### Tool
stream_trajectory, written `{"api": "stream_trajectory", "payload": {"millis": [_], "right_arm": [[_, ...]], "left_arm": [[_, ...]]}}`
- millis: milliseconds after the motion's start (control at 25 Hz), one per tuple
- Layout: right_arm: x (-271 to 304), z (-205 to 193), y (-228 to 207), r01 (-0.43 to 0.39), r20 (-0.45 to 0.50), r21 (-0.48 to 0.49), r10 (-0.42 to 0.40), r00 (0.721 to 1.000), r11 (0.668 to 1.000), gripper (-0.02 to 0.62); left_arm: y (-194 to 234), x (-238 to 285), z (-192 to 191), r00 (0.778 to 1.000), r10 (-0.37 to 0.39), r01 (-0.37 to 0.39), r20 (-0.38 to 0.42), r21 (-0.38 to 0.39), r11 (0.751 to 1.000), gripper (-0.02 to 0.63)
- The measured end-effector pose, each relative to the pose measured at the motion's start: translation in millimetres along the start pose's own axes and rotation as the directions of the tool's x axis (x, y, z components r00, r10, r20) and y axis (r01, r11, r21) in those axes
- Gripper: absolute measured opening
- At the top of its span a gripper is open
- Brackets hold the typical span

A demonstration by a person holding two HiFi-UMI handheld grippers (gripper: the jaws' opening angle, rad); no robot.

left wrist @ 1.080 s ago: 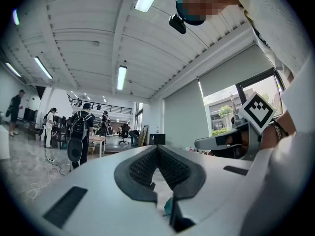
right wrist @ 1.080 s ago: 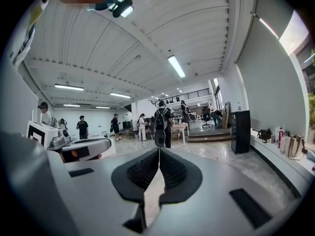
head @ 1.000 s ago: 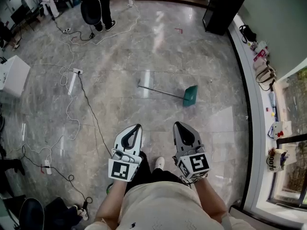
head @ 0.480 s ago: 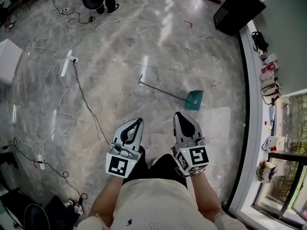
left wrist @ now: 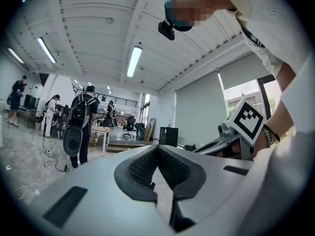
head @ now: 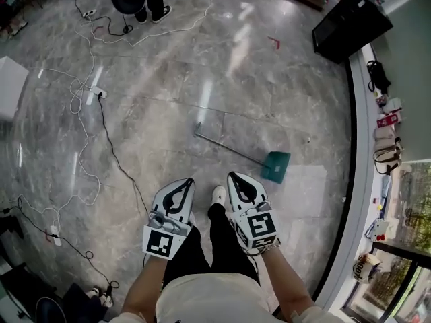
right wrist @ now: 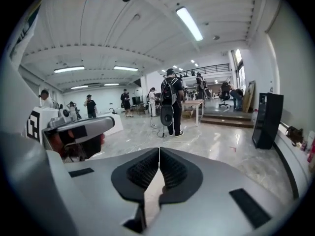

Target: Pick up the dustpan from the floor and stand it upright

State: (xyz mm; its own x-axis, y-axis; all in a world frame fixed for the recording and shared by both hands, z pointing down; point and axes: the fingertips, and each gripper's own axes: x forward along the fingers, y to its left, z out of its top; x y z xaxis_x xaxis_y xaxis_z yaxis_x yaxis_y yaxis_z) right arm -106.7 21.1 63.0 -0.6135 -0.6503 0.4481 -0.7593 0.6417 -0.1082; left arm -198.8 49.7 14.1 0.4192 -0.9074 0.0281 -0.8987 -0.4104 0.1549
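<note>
A green dustpan (head: 277, 166) lies flat on the grey marble floor, its long thin metal handle (head: 226, 147) running up and left. It shows only in the head view. My left gripper (head: 183, 182) and right gripper (head: 235, 177) are held side by side in front of my body, short of the dustpan. Both are shut with nothing between the jaws; the black pads (left wrist: 157, 167) meet at the tips in the left gripper view, as do those (right wrist: 159, 167) in the right gripper view. The dustpan sits ahead and to the right of the right gripper.
White cables and power strips (head: 89, 94) snake across the floor at left. A black speaker cabinet (head: 350, 24) stands far right by a white ledge (head: 363, 147) with bags. A person with a backpack (right wrist: 170, 102) stands farther off. My shoe (head: 219, 195) shows between the grippers.
I have stepped forward; the dustpan has come nearer to the grippers in the head view. Both grippers stay shut and have drawn closer together.
</note>
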Motion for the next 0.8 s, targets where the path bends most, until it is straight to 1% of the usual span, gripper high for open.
{"api": "stream_trajectory", "payload": {"millis": [120, 200, 280, 360, 480, 520, 560, 680, 800], "right_arm": [[53, -4, -36, -0.036, -0.027, -0.039, 0.035, 0.999, 0.999, 0.017], [93, -17, -58, -0.044, -0.04, -0.034, 0.043, 0.998, 0.998, 0.017], [139, -39, -72, -0.065, -0.062, -0.035, 0.063, 0.996, 0.997, 0.018], [186, -73, -78, -0.103, -0.098, -0.068, 0.096, 0.99, 0.992, 0.018], [254, -144, -87, -0.16, -0.174, -0.166, 0.13, 0.976, 0.973, 0.017], [278, -171, -93, -0.176, -0.206, -0.195, 0.135, 0.969, 0.965, 0.018], [302, -201, -99, -0.192, -0.246, -0.213, 0.138, 0.96, 0.958, 0.017], [365, -306, -111, -0.249, -0.388, -0.219, 0.15, 0.909, 0.943, 0.017], [434, -412, -118, -0.318, -0.493, -0.226, 0.173, 0.853, 0.921, 0.017]], "left_arm": [[26, 44, -17, 0.999, 0.035, -0.034, 0.013, -0.024, 0.999, 0.011], [42, 70, -37, 0.998, 0.063, -0.062, 0.017, -0.034, 0.997, 0.011], [61, 93, -68, 0.996, 0.086, -0.086, 0.006, -0.023, 0.996, 0.011], [80, 108, -108, 0.996, 0.084, -0.084, -0.011, 0.005, 0.996, 0.011], [109, 127, -180, 0.999, 0.027, -0.025, -0.02, 0.086, 0.996, 0.011], [121, 136, -208, 1.0, 0.009, -0.006, -0.022, 0.1, 0.995, 0.011], [132, 143, -238, 0.999, 0.002, 0.001, -0.033, 0.095, 0.996, 0.011], [162, 153, -335, 0.996, 0.007, -0.002, -0.084, 0.054, 0.999, 0.011], [190, 160, -422, 0.996, -0.017, 0.024, -0.09, 0.077, 0.997, 0.011]]}}
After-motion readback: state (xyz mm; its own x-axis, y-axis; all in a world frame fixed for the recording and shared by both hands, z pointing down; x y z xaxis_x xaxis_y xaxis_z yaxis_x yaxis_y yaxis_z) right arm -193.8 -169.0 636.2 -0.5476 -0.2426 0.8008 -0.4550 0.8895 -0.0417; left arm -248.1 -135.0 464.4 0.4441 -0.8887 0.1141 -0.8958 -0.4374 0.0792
